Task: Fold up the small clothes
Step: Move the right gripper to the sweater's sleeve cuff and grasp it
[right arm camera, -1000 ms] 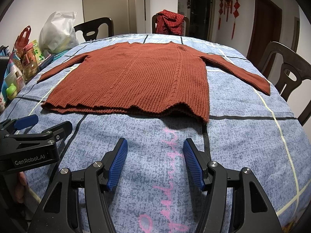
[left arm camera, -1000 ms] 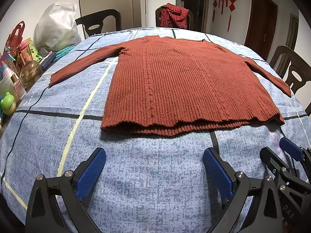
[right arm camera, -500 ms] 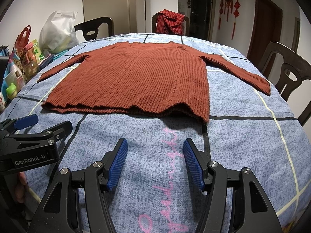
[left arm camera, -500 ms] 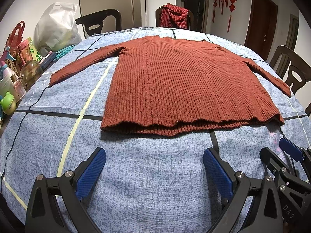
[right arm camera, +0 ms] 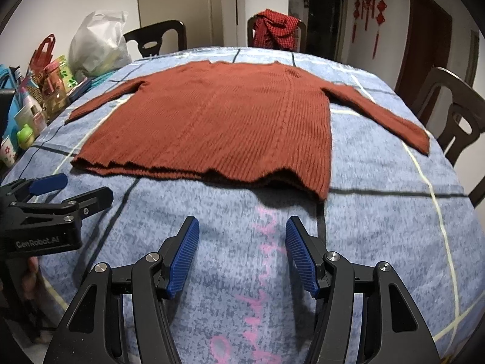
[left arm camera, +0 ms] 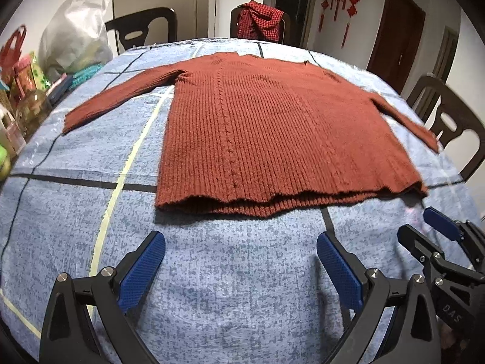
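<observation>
Left wrist: sweater (left arm camera: 272,127) flat, hem toward camera, collar away.

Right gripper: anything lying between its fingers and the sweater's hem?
Nothing: only bare blue tablecloth separates the right gripper from the sweater, per the right wrist view.

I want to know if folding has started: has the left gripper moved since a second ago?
Yes, slightly: the left gripper has edged toward the sweater, whose hem sits a little lower in its view; jaws open, not touching.
</observation>
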`<state>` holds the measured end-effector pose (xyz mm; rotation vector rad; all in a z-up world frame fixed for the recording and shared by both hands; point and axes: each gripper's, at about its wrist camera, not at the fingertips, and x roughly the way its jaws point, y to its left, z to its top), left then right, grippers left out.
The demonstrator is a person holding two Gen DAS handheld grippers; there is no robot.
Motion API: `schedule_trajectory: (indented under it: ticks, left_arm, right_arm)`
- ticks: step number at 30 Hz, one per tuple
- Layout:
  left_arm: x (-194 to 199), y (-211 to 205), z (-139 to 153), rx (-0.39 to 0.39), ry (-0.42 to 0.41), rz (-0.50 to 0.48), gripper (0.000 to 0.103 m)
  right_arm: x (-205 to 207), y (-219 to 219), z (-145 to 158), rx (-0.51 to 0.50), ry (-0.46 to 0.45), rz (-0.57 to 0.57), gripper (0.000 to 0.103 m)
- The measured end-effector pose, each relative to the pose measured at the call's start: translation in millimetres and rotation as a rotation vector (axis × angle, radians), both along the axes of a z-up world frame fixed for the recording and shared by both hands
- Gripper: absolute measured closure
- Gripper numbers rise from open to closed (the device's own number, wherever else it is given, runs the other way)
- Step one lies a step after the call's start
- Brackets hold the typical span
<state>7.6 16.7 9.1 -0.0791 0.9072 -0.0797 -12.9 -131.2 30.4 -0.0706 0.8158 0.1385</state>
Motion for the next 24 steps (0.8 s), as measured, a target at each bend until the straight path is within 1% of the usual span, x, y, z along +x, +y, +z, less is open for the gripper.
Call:
schedule_trajectory:
  ticks: [2, 4, 8, 13, 17, 22, 24]
  left_arm:
    - [0, 9, 5, -0.028, -0.009, 0.018, 0.002]
    - [-2, 15, 15, -0.009, -0.050, 0.034, 0.002]
    - [2, 38, 31, -0.032, -0.098, 0.077, 0.002]
    - [17, 74, 37, -0.023, -0.109, 0.145, 0.002]
    - [20, 95, 41, 0.041, -0.150, 0.195, 0.002]
    - [25, 130, 45, 0.083, -0.165, 0.279, 0.002]
    - [25, 143, 45, 0.109, -0.170, 0.314, 0.002]
  right_arm:
    - [0, 2, 8, 0.021, -0.029, 0.030, 0.043]
    - [2, 8, 19, 0.028, -0.068, 0.068, 0.043]
    - [19, 20, 33, 0.008, -0.091, 0.117, 0.043]
    - [48, 44, 44, 0.009, -0.108, 0.214, 0.043]
    - [79, 75, 41, -0.024, -0.094, 0.310, 0.043]
    - [106, 119, 38, -0.069, -0.105, 0.429, 0.043]
    - [119, 141, 36, -0.054, -0.089, 0.501, 0.043]
